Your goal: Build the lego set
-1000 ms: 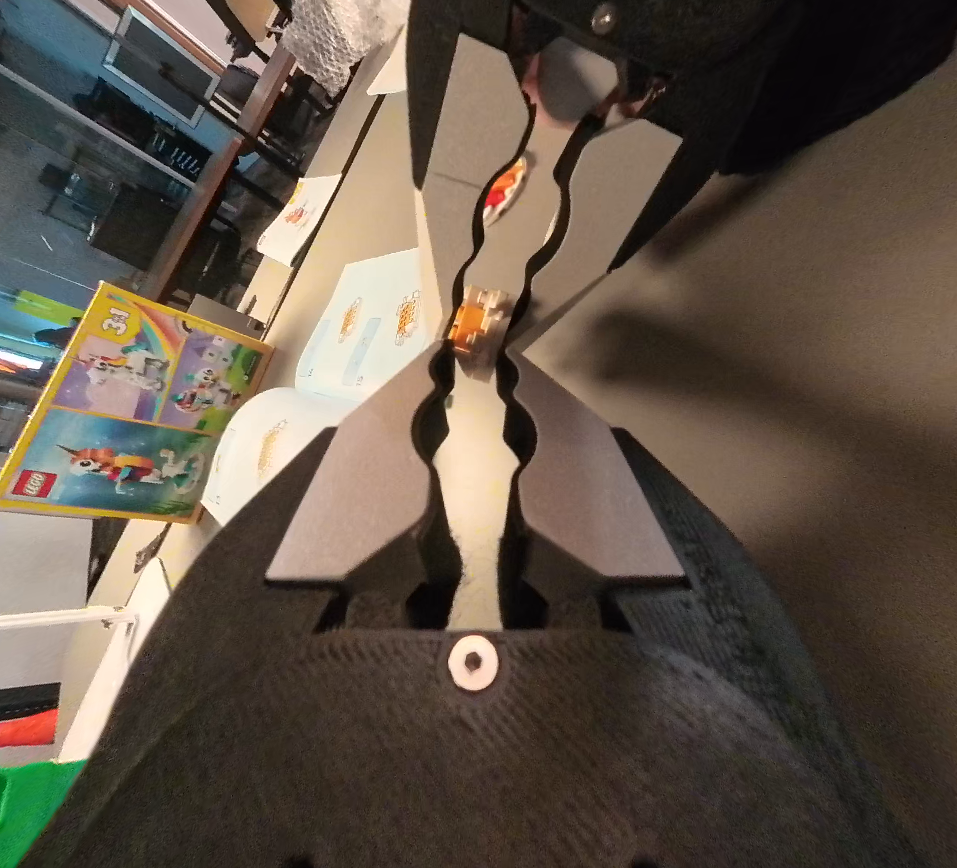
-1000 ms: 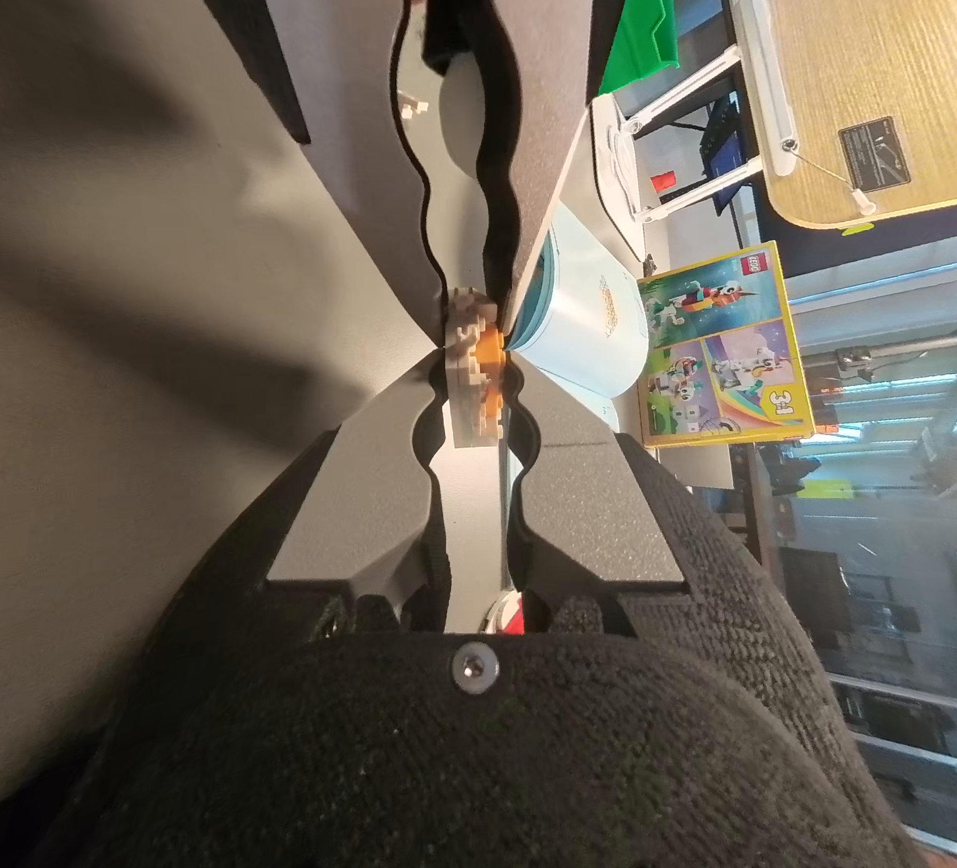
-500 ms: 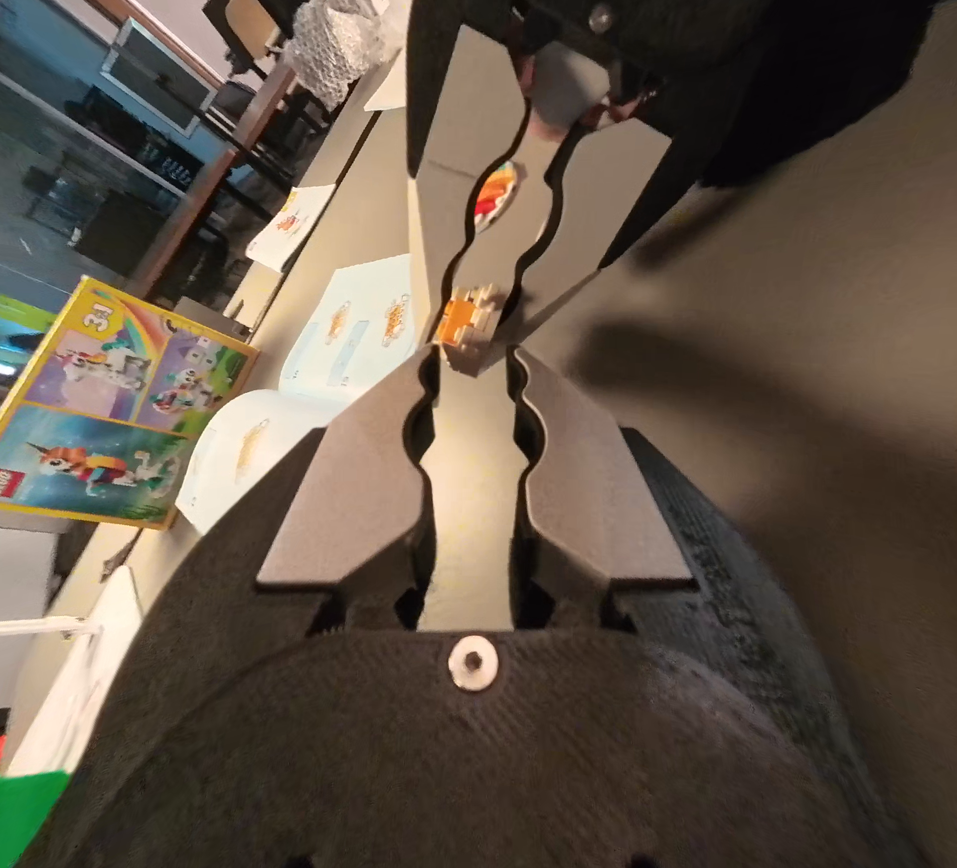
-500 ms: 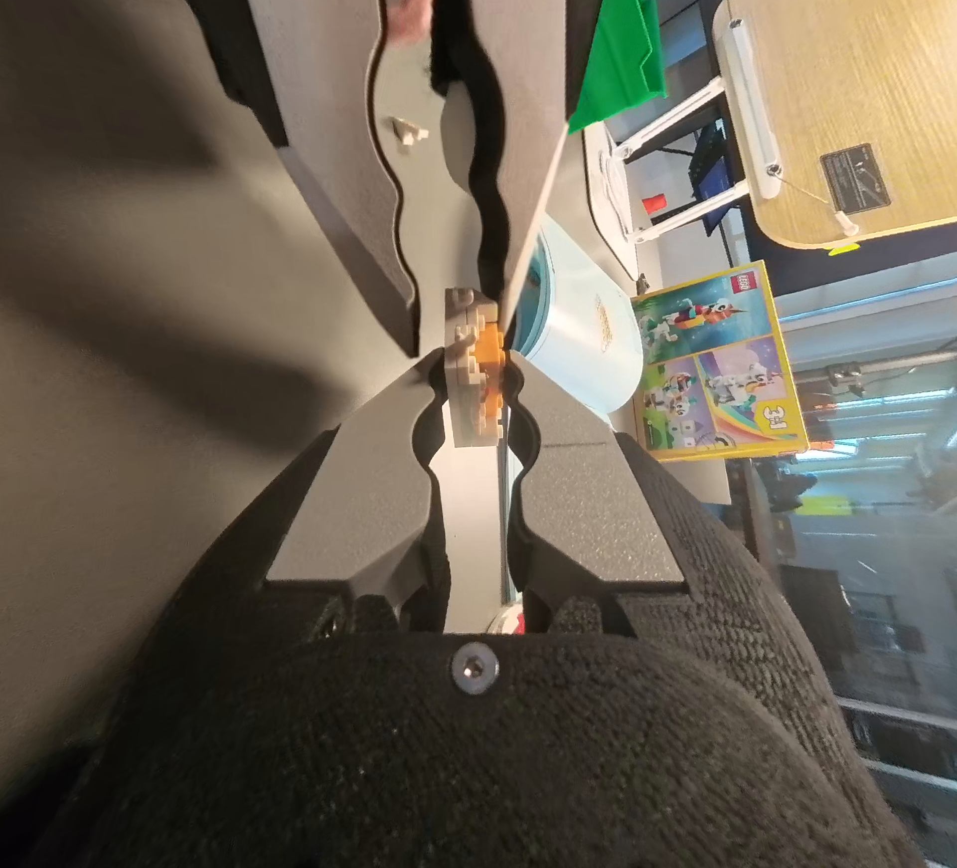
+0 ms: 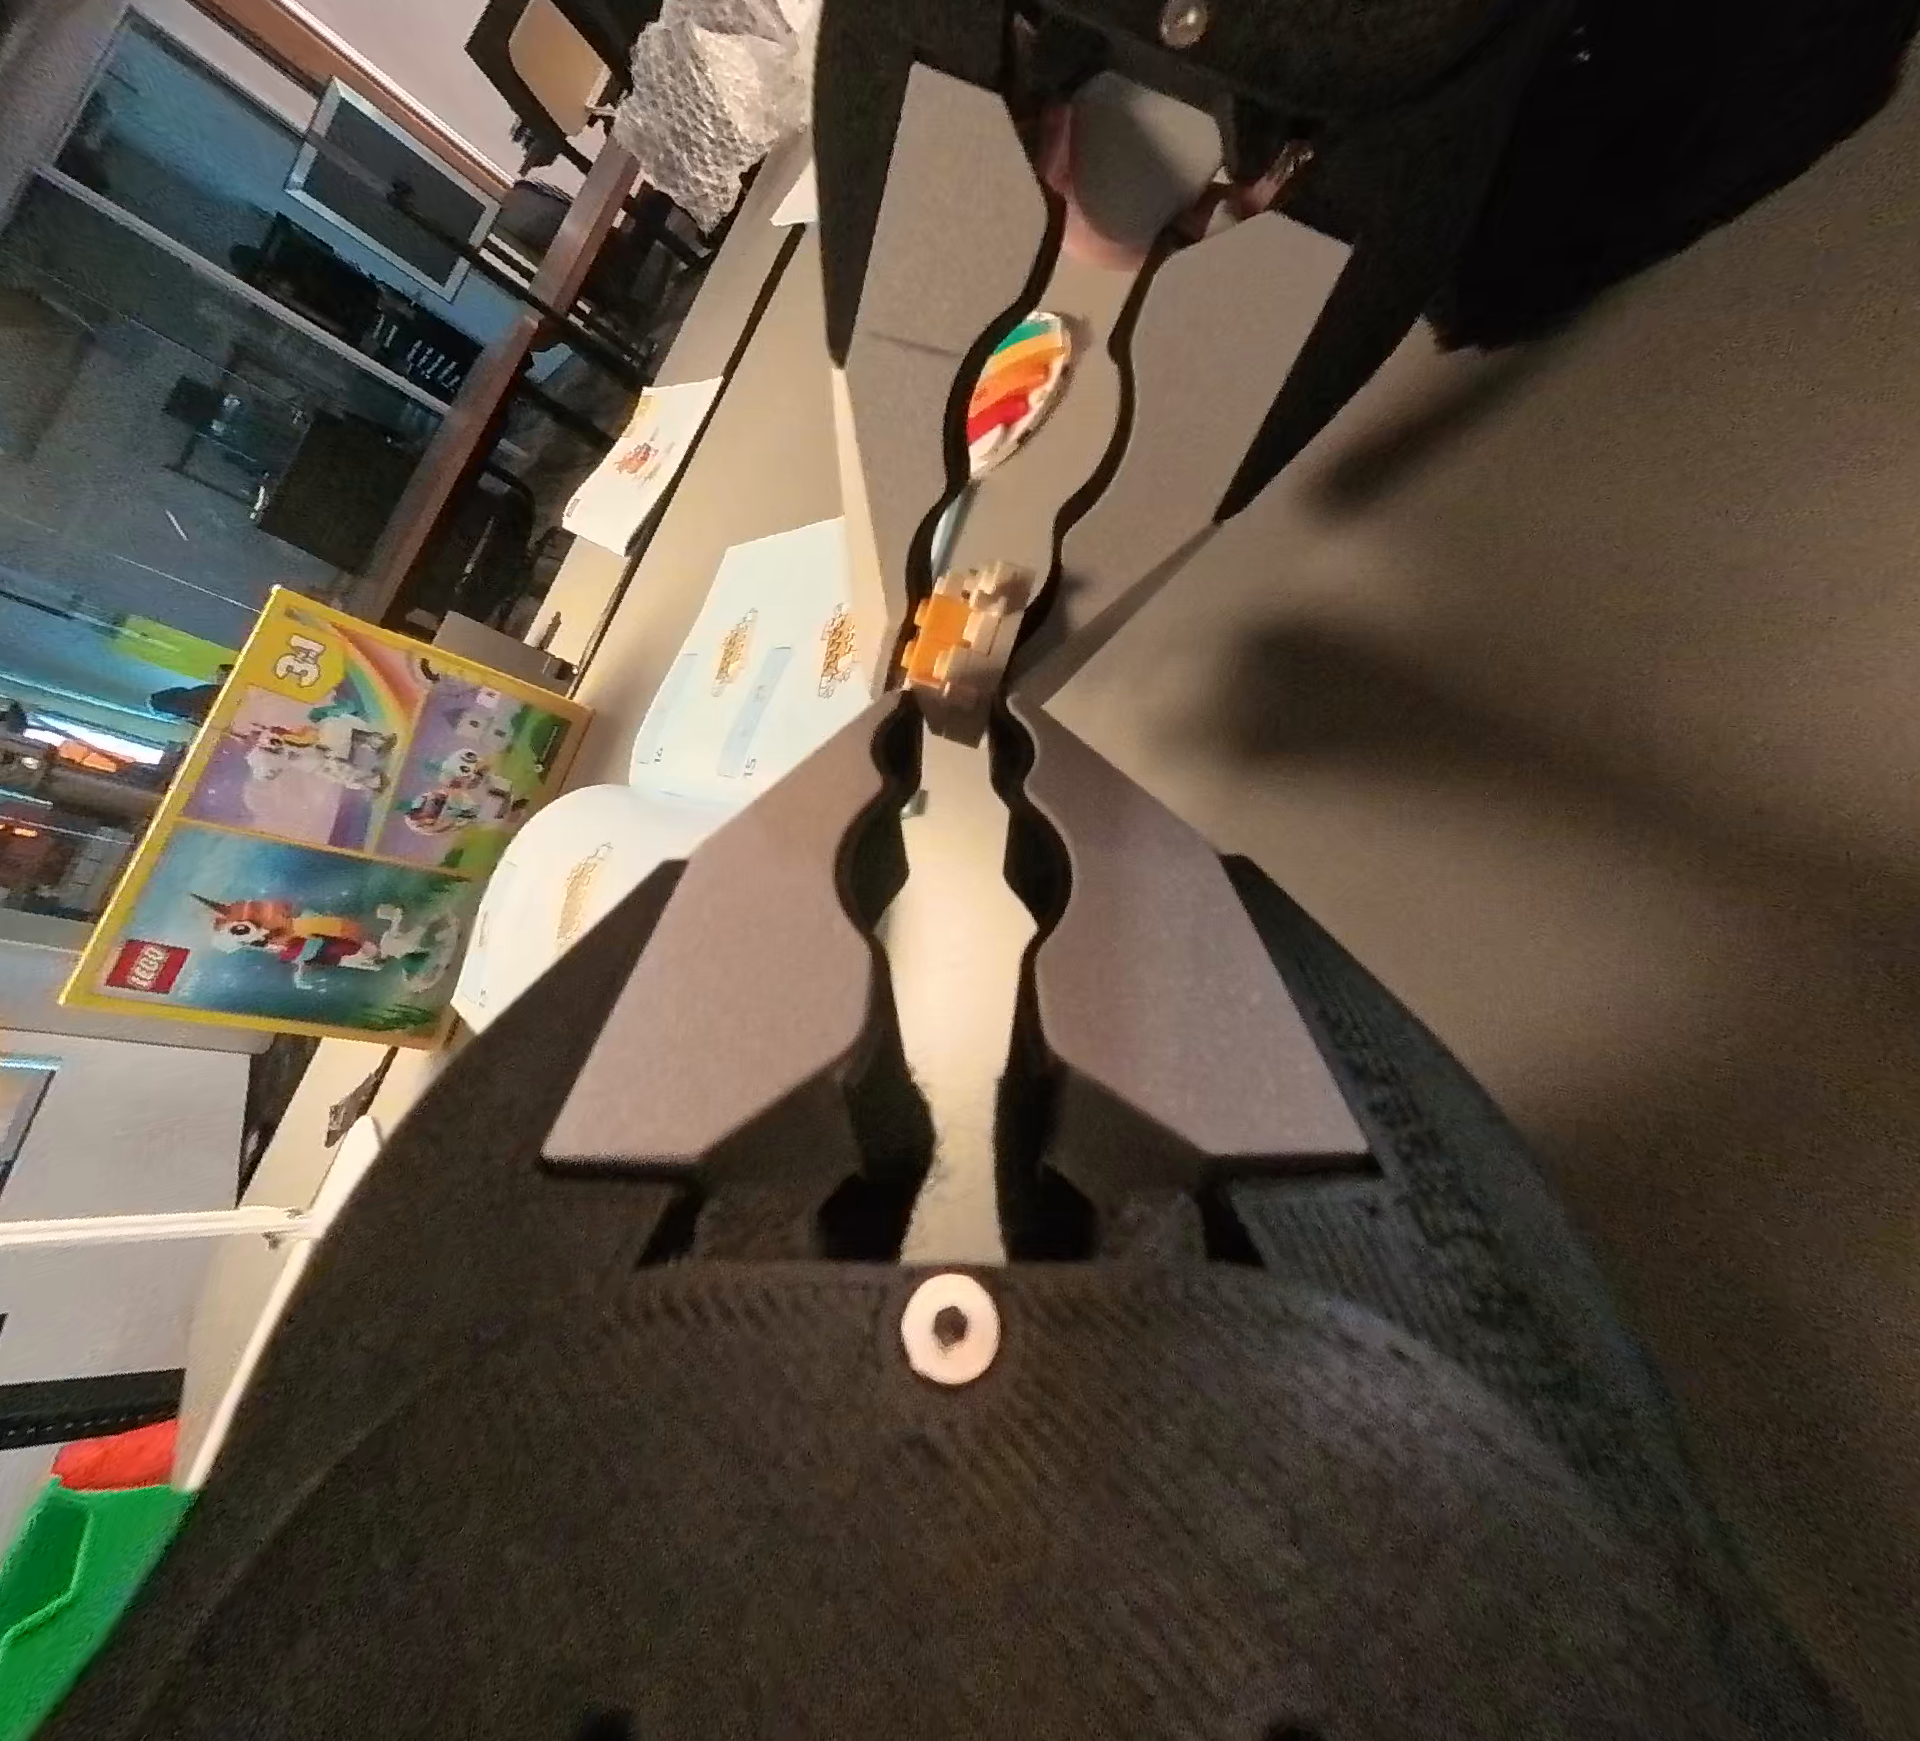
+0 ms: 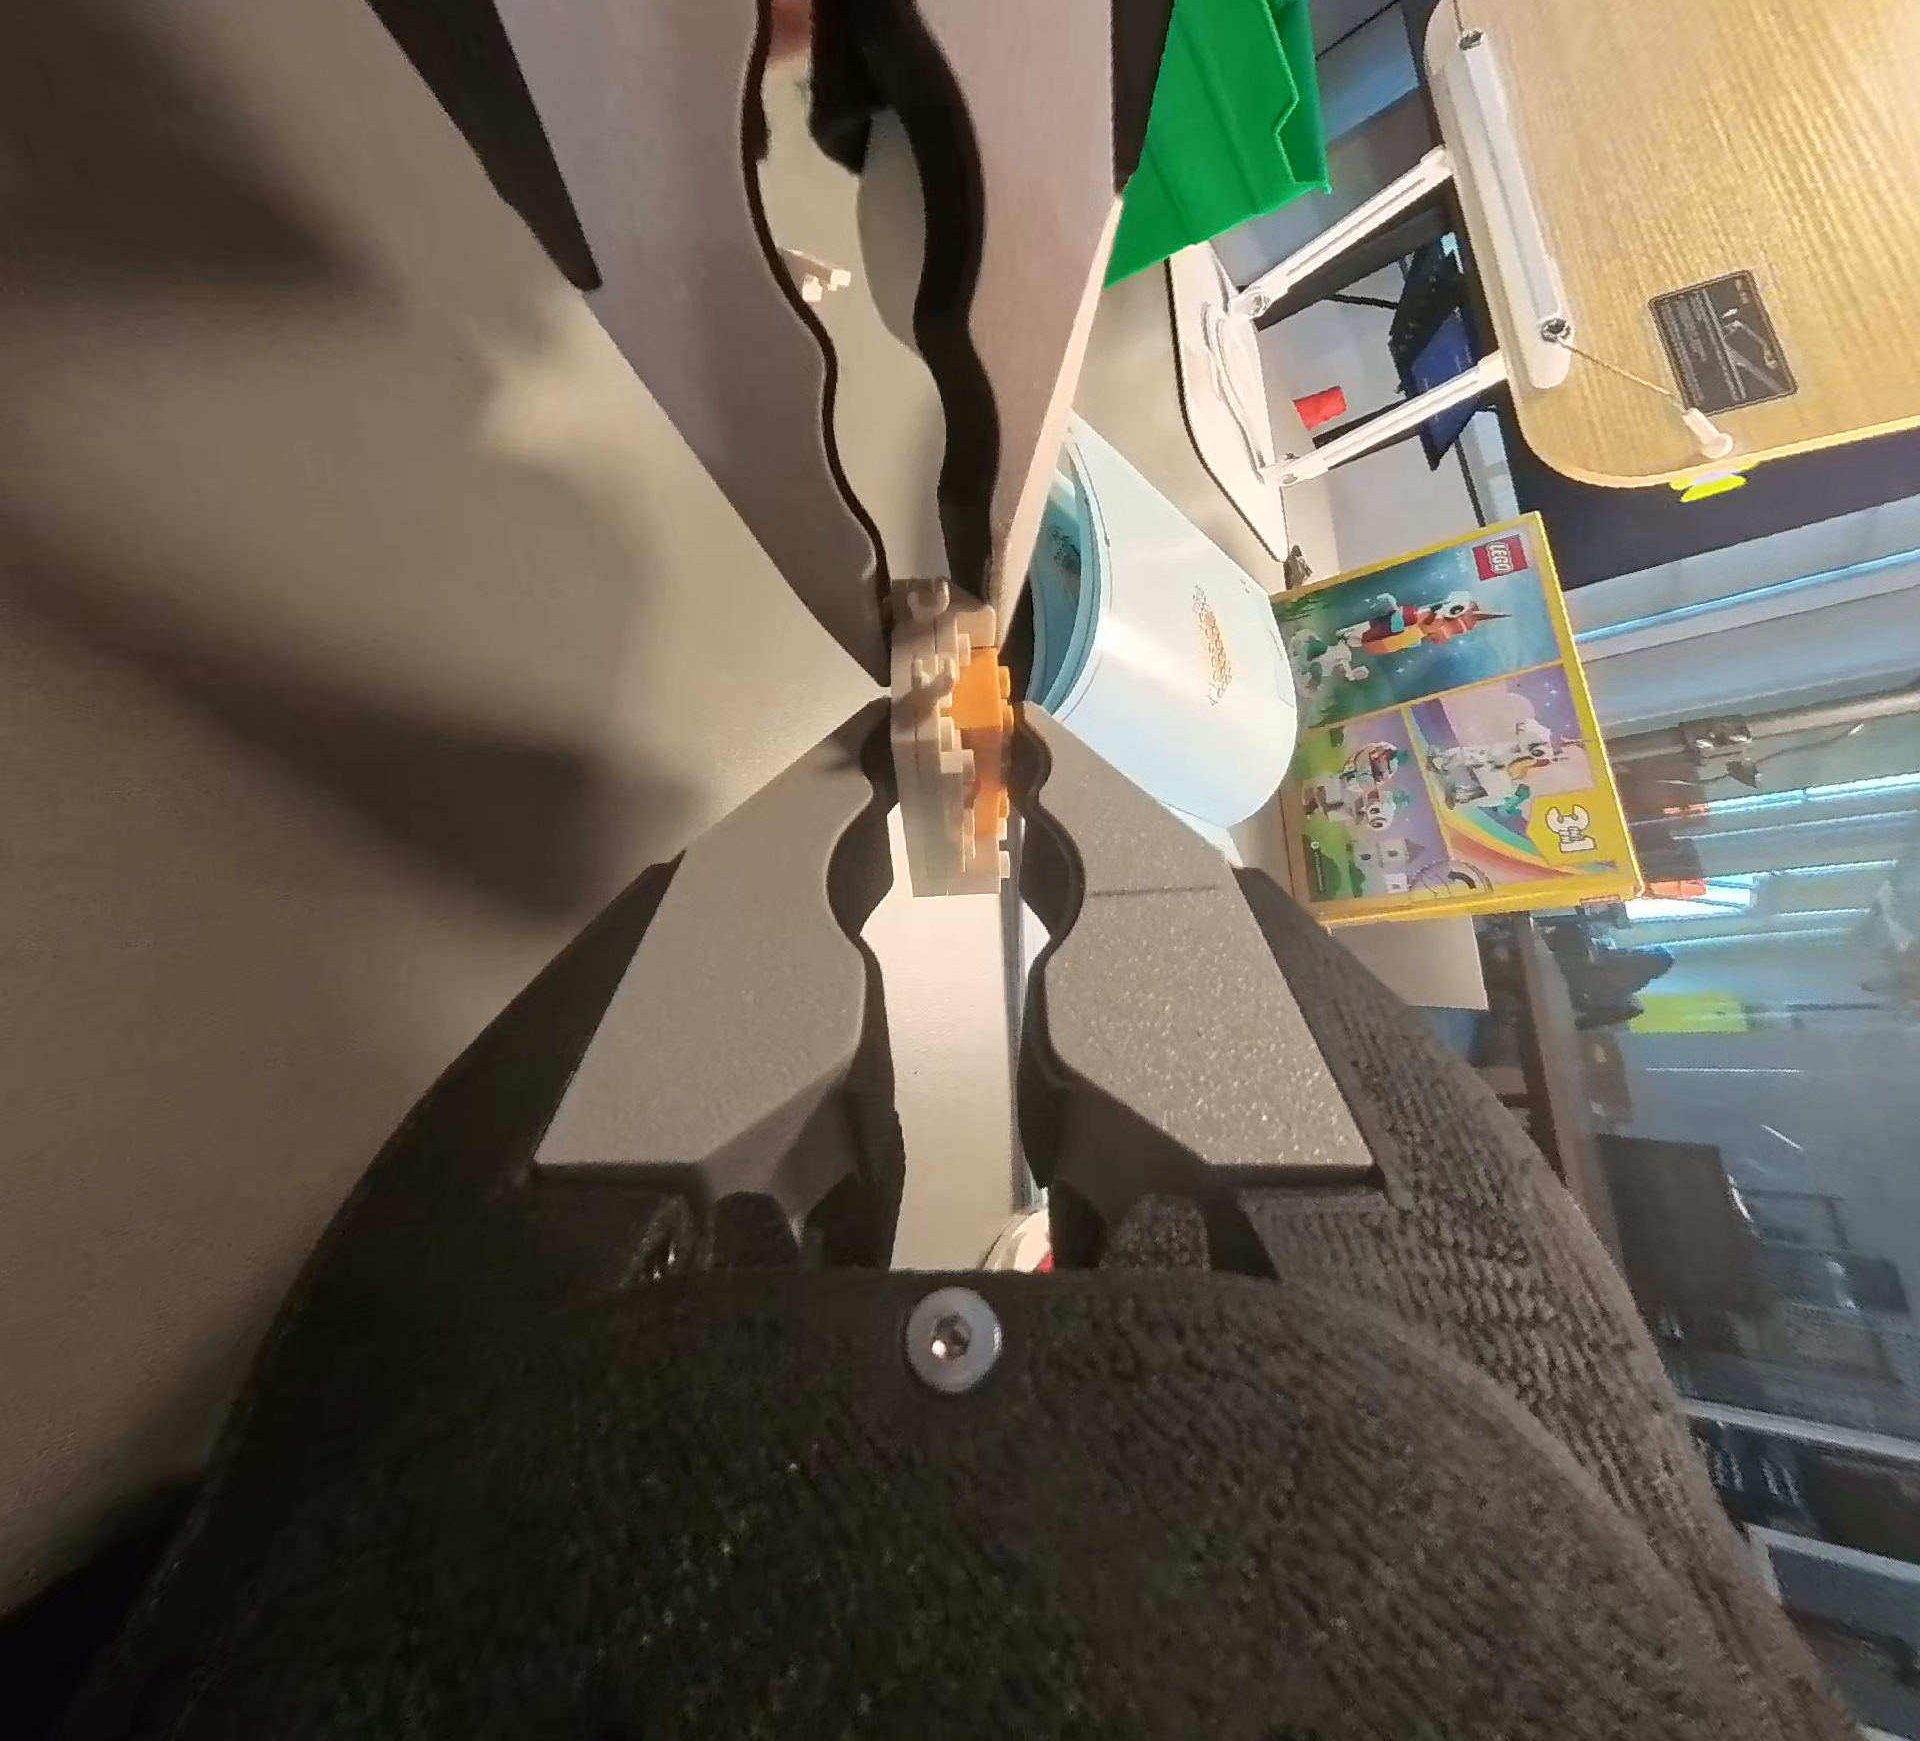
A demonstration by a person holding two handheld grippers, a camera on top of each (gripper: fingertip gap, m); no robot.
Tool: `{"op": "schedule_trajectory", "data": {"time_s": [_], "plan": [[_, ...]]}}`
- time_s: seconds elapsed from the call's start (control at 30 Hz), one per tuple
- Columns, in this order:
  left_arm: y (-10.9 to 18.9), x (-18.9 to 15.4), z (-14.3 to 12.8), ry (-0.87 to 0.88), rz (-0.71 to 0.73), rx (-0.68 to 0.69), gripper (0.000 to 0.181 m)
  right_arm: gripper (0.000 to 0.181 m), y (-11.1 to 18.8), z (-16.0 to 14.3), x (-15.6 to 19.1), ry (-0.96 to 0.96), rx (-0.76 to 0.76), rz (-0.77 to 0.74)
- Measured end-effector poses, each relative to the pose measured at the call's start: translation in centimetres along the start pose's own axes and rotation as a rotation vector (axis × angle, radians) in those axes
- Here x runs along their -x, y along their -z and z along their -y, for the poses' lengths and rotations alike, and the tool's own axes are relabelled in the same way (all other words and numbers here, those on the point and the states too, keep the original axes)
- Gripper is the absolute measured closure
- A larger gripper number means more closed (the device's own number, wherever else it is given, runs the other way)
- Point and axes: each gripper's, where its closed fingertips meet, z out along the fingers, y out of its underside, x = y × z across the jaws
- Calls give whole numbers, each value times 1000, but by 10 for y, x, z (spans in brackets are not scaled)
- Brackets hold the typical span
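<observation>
pinching the white-and-orange lego assembly point(image 6: 951, 756) between right gripper point(image 6: 948, 723) fingertips; left gripper point(image 5: 951, 704) meeting it tip to tip, seemingly gripping too, contact hidden. lying off beside: instruction booklet point(image 5: 764, 652), lego box point(image 5: 312, 839).

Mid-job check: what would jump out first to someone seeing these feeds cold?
First, the small white-and-orange lego assembly at the centre, pinched from opposite sides by the tips of the right hand-held gripper and the left hand-held gripper. Next, the bright yellow-edged lego box standing on the table beside the open pale-blue instruction booklet.
</observation>
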Motion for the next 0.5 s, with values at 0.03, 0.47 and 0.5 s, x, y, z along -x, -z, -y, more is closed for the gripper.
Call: {"op": "schedule_trajectory", "data": {"time_s": [0.03,0.47,0.5], "plan": [[0,0,-1,3,-4,2,169,163,0,0,0,-2,1,2],[7,1,1,86,-32,-77,134,163,7,15,-6,-36,-124,-33],[7,0,-1,94,-45,-75,128,163,9,21,-5,-55,-170,-21]]}}
